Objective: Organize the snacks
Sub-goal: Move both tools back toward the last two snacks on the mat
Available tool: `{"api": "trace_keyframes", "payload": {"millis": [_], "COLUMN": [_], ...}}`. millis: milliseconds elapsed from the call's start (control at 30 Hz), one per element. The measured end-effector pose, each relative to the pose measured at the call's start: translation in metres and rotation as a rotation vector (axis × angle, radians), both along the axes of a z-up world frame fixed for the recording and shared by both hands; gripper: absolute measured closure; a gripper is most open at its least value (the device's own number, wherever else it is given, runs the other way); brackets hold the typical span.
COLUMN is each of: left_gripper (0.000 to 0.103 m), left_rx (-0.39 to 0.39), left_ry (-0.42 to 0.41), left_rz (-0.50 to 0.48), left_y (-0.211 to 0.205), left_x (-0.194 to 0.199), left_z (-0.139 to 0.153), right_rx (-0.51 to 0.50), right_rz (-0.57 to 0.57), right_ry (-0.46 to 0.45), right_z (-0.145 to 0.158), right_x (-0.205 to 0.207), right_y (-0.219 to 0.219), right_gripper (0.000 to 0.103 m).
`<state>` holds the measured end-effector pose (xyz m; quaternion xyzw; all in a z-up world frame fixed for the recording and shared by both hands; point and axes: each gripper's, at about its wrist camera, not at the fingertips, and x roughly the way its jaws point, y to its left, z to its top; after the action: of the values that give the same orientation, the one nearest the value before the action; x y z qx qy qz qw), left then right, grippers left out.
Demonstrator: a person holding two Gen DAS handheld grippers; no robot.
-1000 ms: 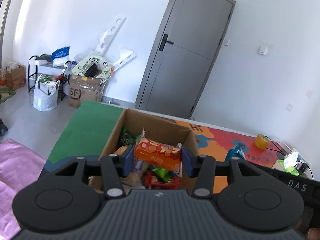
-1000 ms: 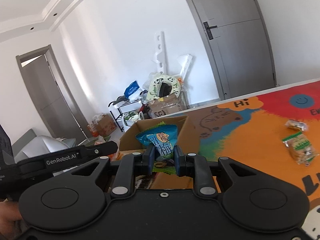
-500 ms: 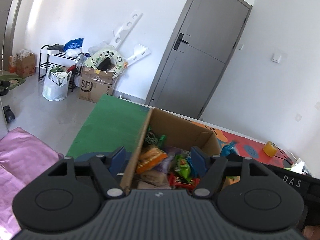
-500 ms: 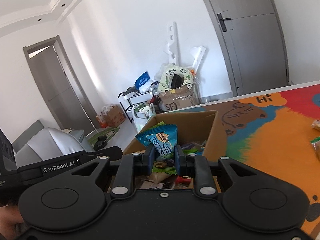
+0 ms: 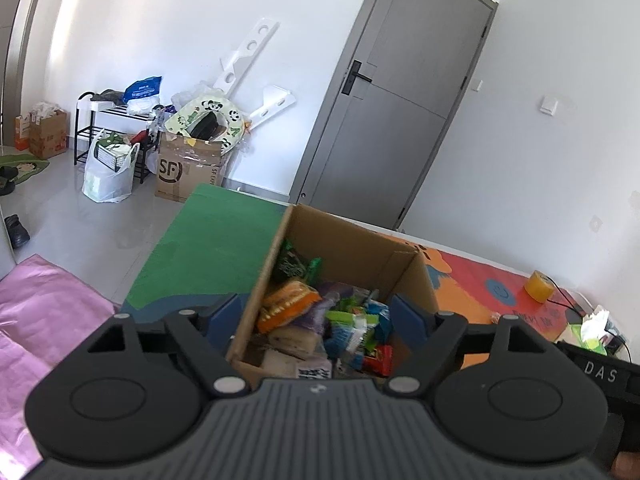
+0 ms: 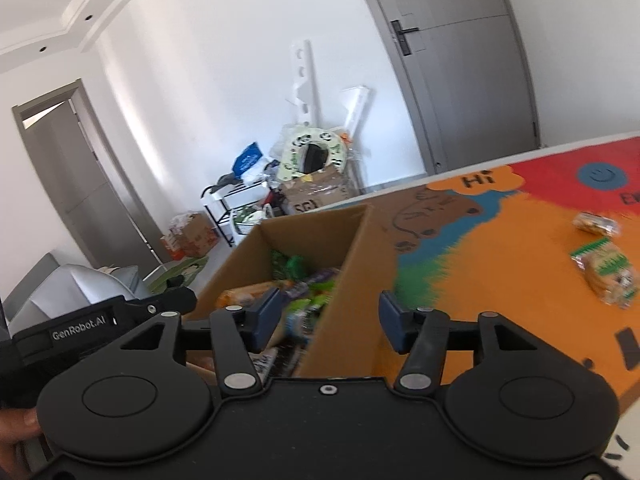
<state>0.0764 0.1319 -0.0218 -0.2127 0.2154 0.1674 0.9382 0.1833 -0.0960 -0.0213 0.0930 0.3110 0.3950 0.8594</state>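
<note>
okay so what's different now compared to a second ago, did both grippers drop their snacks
Yes. The left gripper let go of its orange pack, which now lies in the box; its jaws have just been opening and hold nothing. The right gripper released its blue packet, which is no longer between its fingers; its jaws have just been opening too. The box and the two snacks on the mat stayed put.

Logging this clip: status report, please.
Left gripper and right gripper open, jaws just opened, nothing held. Snacks in cardboard box. Two packets left on mat. Nothing in the way.
</note>
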Motion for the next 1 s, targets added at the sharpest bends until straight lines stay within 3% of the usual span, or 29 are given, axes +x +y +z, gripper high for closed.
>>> {"api": "trace_keyframes", "payload": {"millis": [300,500,567,633,1000], "left_gripper": [0.016,0.013,0.012,0.012,0.01], "left_rx": [0.031,0.067,0.072,0.074,0.102], "left_ry": [0.021,0.048,0.049,0.053,0.068], "left_rz": [-0.055,-0.074,-0.087,-0.096,-0.17], "left_y": [-0.031,-0.055,-0.063,-0.071,-0.117], "left_x": [0.011,0.02,0.023,0.025,0.045], "left_z": [0.0,-0.002,-0.002,-0.002,-0.001], "right_rx": [-0.008,-0.001,-0.002,-0.005,0.002], "right_rz": [-0.076,-0.127,-0.156,-0.19,-0.276], "right_ry": [0.02,0.032,0.04,0.033,0.057], "right_z": [-0.005,-0.009,-0.012,-0.013,-0.02], "right_x": [0.001,0.002,0.003,0.004,0.017], "right_y": [-0.042,-0.07,-0.08,-0.091,-0.141], "right_gripper": [0.036,0.018,0.006,0.0,0.0]}}
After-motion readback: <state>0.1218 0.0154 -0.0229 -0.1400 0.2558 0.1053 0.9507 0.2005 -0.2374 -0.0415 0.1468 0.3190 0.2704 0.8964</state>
